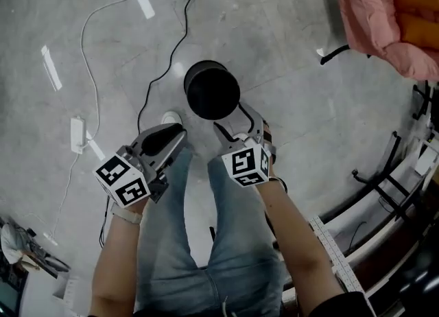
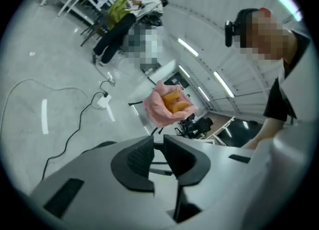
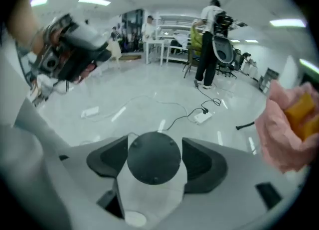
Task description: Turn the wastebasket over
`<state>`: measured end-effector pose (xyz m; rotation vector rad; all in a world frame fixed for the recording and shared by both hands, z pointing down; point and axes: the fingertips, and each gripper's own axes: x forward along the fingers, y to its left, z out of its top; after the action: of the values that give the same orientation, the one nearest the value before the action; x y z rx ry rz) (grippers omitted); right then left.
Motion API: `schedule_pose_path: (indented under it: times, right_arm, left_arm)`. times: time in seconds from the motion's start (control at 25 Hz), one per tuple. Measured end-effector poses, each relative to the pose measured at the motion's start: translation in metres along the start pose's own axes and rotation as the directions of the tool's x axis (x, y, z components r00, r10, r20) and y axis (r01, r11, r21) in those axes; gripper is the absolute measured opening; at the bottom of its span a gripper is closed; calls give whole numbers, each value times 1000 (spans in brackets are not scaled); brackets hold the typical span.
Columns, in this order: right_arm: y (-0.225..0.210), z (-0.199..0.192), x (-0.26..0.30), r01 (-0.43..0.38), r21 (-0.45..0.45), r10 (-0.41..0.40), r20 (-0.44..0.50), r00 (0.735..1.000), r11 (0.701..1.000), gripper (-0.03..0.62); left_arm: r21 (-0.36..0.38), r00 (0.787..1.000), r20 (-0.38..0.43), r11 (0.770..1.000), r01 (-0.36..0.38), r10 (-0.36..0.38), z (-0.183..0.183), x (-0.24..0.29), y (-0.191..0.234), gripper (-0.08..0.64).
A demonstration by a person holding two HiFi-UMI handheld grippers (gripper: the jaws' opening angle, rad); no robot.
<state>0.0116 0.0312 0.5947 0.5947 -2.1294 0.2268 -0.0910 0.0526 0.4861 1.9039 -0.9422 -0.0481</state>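
Head view: black wastebasket stands on the grey floor, centre, just far of the person's knees, a dark round face up; right gripper sits at its near-right edge, and left gripper is near-left of it, not touching. Left gripper view: the fingers are all but together, only a thin slit between them and nothing in it, with a pink bundle far beyond the tips. Right gripper view: the fingers are spread wide with the wastebasket's round face framed between the pads; can't tell whether either pad touches it.
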Motion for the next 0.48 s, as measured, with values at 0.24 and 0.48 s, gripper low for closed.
schedule_pose_path:
  times: [0.24,0.48]
  right_arm:
    - [-47,76,-99,-28,345,-82,301,950,938,216]
    - [-51,125,-208,-70,442,-142,429,892,894,12]
  left_arm:
    - [175,996,53,983,55,-65,50,-4,-82,14]
    - [236,994,39,968,87,-99,83,-21,-159,14]
